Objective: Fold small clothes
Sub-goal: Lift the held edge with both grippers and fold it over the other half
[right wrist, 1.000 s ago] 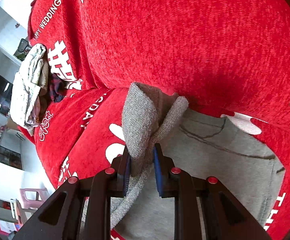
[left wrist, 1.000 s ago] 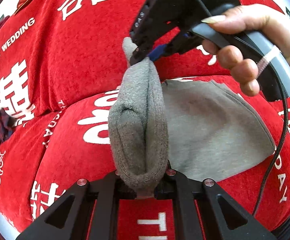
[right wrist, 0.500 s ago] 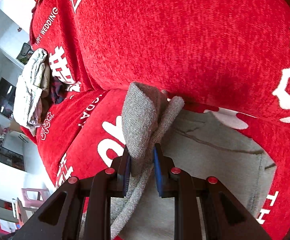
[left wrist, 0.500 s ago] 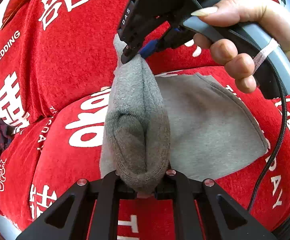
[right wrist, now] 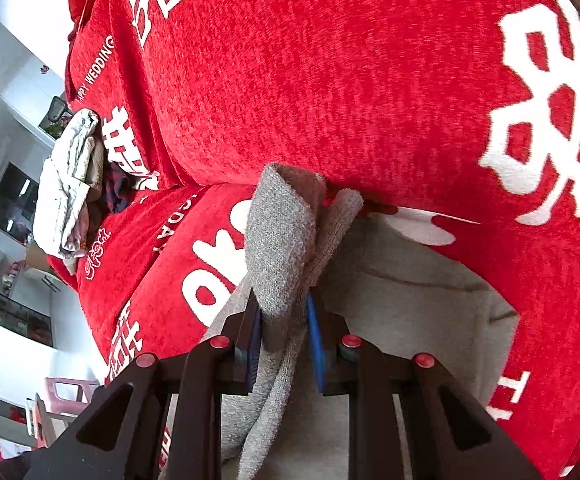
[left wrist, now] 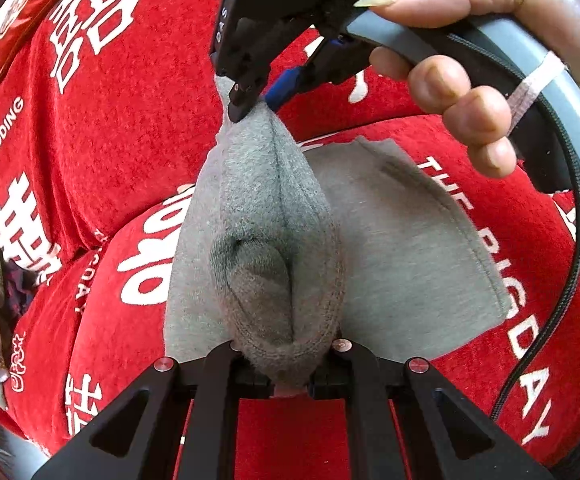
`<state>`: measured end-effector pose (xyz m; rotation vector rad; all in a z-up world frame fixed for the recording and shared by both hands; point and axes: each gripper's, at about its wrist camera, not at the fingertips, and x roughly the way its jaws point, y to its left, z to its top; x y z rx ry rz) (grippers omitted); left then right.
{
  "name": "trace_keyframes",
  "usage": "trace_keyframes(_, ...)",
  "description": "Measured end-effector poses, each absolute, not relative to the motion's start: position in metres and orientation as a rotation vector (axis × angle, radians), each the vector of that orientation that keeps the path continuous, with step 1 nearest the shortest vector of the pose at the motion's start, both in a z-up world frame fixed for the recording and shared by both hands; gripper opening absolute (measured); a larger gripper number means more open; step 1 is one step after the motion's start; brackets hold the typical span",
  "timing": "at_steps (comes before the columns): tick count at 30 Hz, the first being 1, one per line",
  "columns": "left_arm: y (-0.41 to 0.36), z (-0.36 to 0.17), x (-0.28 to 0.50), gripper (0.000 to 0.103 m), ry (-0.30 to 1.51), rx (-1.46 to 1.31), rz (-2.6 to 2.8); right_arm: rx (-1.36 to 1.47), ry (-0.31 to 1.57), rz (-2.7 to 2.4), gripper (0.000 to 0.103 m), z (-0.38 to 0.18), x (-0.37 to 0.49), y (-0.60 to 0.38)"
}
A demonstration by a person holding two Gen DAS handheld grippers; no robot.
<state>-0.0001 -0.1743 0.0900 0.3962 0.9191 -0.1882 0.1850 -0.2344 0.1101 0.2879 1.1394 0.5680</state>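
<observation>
Nearest us, our left tool (left wrist: 290, 384) pinches one end of the grey garment (left wrist: 273, 240); farther along, our right tool (right wrist: 283, 344) pinches the other end, so the doubled edge hangs lifted between them while the rest lies flat on the red sofa cover (right wrist: 370, 80). We judge the fold goes best if both tools travel level and together, keeping the edge taut, then lay it squarely over the flat part before letting go. No containers are visible; beyond, a heap of pale clothes (right wrist: 69, 184) sits on the sofa.

Grey garment (left wrist: 402, 248) fleecy knit cloth (matt); red cover (right wrist: 330, 80) nubby chenille
</observation>
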Motion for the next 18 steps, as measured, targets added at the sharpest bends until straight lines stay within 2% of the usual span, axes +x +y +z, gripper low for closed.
trace_keyframes(18, -0.238, 0.078, -0.019, 0.011, 0.908, 0.516, -0.276, 0.380, 1.127, 0.511, 0.023, 0.082, 0.162, -0.314)
